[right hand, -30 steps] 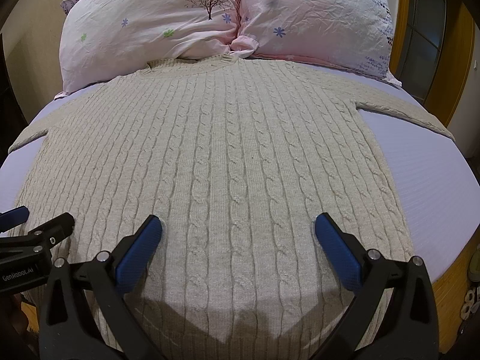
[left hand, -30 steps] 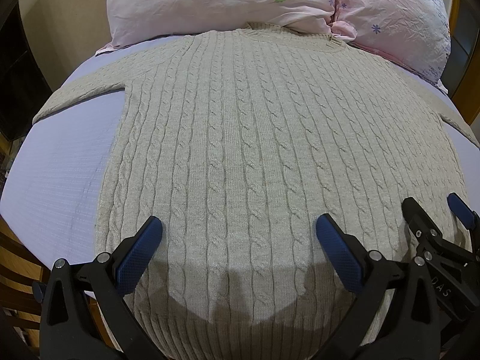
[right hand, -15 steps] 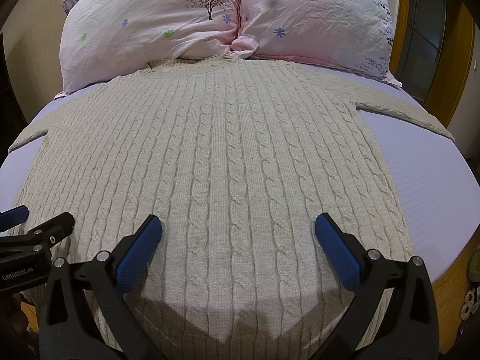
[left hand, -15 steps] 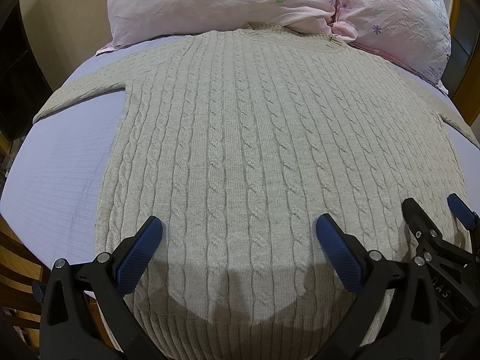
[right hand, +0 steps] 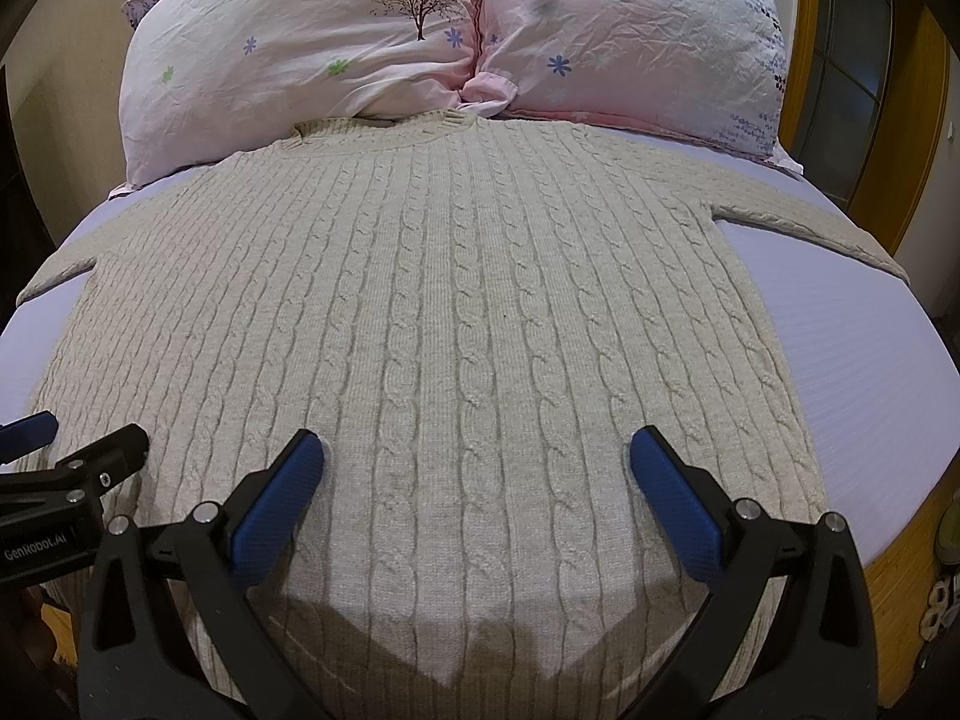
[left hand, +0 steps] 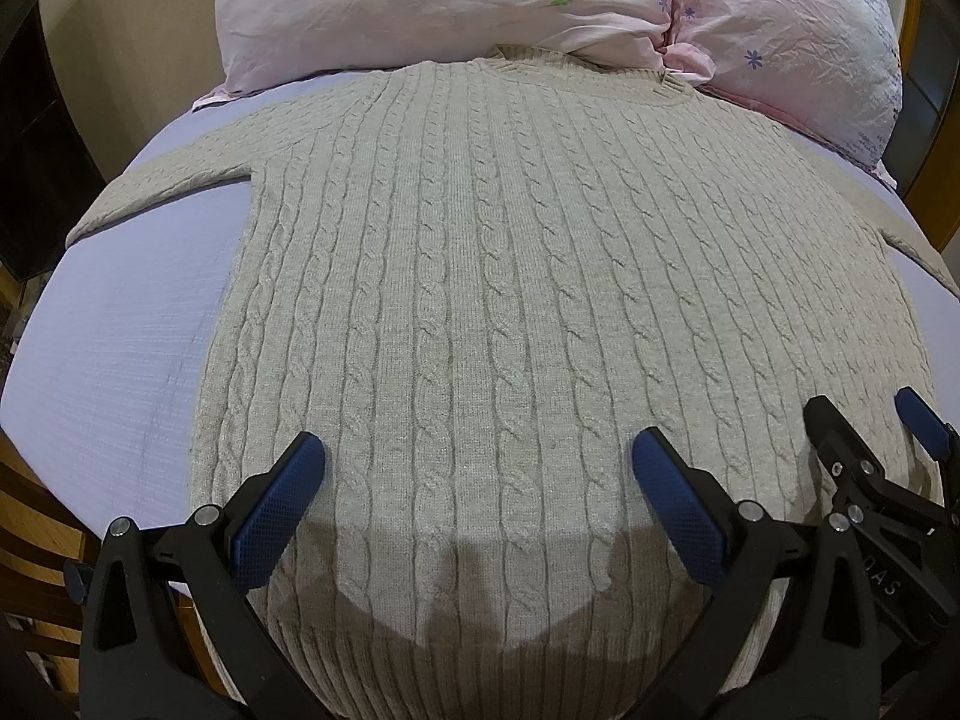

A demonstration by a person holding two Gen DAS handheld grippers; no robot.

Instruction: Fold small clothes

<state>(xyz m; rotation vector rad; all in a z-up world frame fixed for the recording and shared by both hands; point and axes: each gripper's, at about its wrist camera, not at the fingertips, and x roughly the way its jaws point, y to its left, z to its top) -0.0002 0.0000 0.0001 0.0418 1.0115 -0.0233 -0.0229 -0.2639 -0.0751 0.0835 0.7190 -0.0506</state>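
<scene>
A beige cable-knit sweater (left hand: 510, 276) lies flat on the lavender bed sheet (left hand: 120, 330), collar toward the pillows, sleeves spread to both sides. It also fills the right wrist view (right hand: 456, 312). My left gripper (left hand: 477, 468) is open and empty, hovering over the sweater's lower left part near the hem. My right gripper (right hand: 477, 468) is open and empty over the lower right part. The right gripper shows at the right edge of the left wrist view (left hand: 870, 450); the left gripper shows at the left edge of the right wrist view (right hand: 66, 450).
Two pink flowered pillows (right hand: 336, 48) (right hand: 630, 36) lie at the head of the bed, touching the sweater's collar. A wooden bed frame (right hand: 894, 576) shows at the lower right. A wooden door frame (right hand: 900, 132) stands to the right.
</scene>
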